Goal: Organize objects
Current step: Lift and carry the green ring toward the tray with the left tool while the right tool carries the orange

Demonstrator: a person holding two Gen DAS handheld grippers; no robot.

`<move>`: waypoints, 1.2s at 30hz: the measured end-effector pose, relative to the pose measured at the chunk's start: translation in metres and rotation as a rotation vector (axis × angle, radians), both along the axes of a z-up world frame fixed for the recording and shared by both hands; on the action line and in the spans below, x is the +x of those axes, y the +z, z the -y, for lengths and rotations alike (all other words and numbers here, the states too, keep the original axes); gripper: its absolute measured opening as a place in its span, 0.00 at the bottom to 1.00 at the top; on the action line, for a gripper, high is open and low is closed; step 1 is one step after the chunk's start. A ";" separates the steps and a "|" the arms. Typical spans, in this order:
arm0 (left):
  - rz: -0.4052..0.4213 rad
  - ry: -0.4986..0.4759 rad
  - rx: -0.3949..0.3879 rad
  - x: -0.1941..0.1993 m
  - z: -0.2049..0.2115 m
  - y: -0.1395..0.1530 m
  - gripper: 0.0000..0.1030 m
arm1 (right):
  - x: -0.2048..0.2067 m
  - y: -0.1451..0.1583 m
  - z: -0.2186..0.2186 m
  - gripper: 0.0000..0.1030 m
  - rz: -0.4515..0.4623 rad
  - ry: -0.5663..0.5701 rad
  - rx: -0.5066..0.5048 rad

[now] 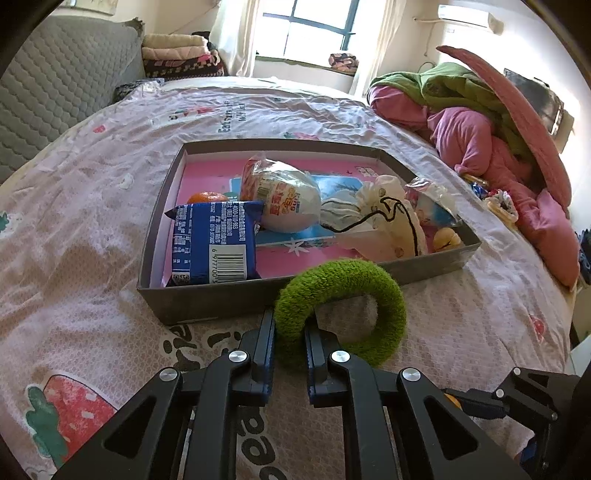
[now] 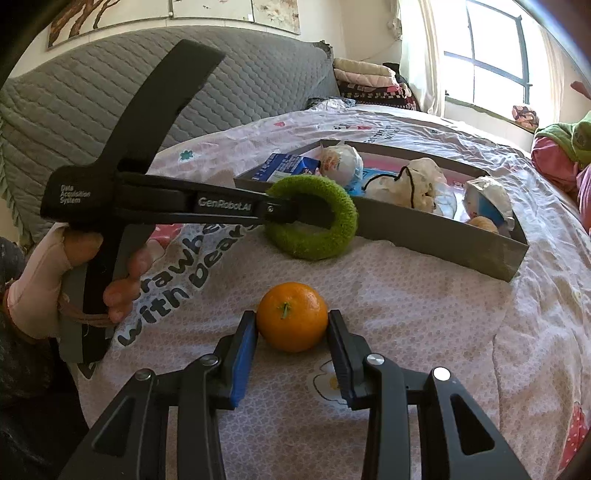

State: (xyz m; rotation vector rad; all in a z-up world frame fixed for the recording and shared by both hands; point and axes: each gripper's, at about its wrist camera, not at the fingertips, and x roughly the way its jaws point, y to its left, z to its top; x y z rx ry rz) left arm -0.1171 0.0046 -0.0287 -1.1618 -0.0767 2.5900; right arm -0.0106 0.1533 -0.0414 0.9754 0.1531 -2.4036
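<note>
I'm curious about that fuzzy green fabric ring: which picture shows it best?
The right wrist view: the fuzzy green fabric ring shows whole, side-on, pinched by the left gripper beside the grey box. In the left wrist view, the fingers hide part of it.

Place: I see a home bedroom | Evidence: bed (image 1: 110,229) under strawberry-print sheet, grey quilted headboard (image 2: 240,85), folded blankets (image 1: 177,55) stacked by curtained window (image 1: 306,26), heap of clothes (image 1: 472,122), wall air conditioner (image 1: 469,16)
</note>
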 end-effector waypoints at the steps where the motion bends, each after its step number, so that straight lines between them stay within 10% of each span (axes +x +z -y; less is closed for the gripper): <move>1: -0.005 -0.002 -0.006 0.001 -0.001 0.001 0.12 | 0.000 0.000 -0.001 0.38 0.001 -0.001 -0.004; 36: -0.172 0.026 -0.018 0.026 0.005 0.041 0.12 | 0.000 0.032 -0.022 0.38 -0.155 -0.056 -0.030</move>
